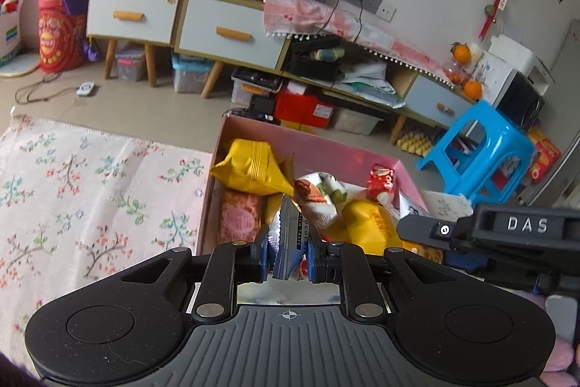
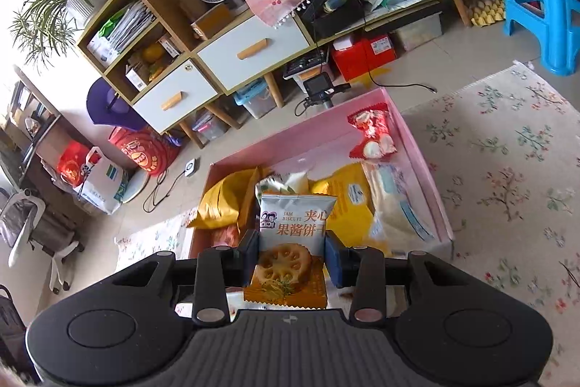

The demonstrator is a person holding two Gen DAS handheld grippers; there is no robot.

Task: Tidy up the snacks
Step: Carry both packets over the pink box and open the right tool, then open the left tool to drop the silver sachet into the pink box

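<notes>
Two packets held, roughly seven snacks [image 2: 371,133] in box [image 2: 417,147].

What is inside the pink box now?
The pink box holds snack packets: a yellow bag, a red candy pack, a clear pouch. Anything beneath them, and most of the box floor, is covered.

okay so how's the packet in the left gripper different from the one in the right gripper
The chocolate packet in the left gripper is blue and silver, pinched edge-on so it folds narrow; the jam biscuit packet in the right gripper is silver and orange, held flat with its printed face to the camera. The left gripper's jaws stand closer together than the right gripper's. Both packets are gripped and held above the pink box of snacks.
</notes>
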